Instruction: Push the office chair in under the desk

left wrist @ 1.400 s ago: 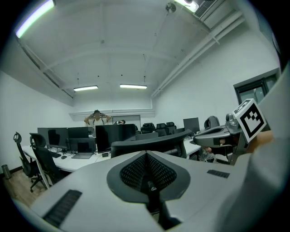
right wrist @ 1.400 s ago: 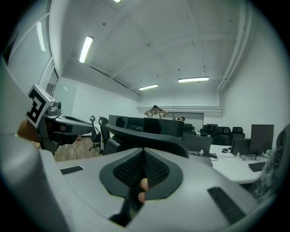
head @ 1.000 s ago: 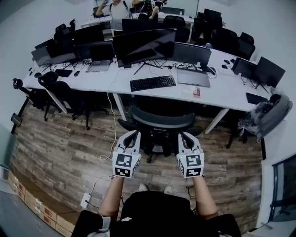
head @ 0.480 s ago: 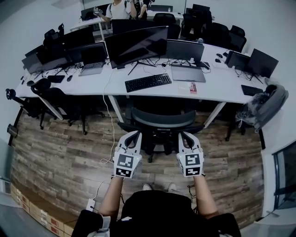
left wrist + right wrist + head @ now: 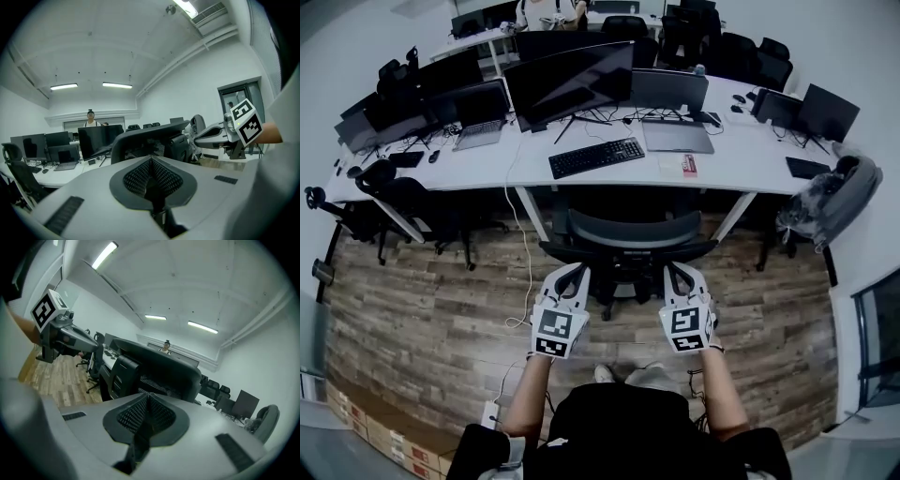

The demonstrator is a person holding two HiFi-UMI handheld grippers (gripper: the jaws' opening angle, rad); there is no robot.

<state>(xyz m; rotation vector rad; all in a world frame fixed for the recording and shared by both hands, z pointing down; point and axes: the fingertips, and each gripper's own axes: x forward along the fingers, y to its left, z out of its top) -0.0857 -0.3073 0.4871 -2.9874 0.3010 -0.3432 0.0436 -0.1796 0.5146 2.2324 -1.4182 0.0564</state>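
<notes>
office chair (image 5: 628, 231) near desk (image 5: 741, 167) edge — floor (image 5: 441, 309) around

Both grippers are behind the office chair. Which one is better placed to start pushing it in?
Right, marginally. Both are shut and empty behind the office chair, but the right gripper points nearer the middle of the backrest; the left gripper lines up with its edge. Pushing with both looks workable.

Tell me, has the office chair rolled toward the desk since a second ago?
No. The office chair keeps about the same gap to the front edge of the desk; only the camera's framing has shifted.
</notes>
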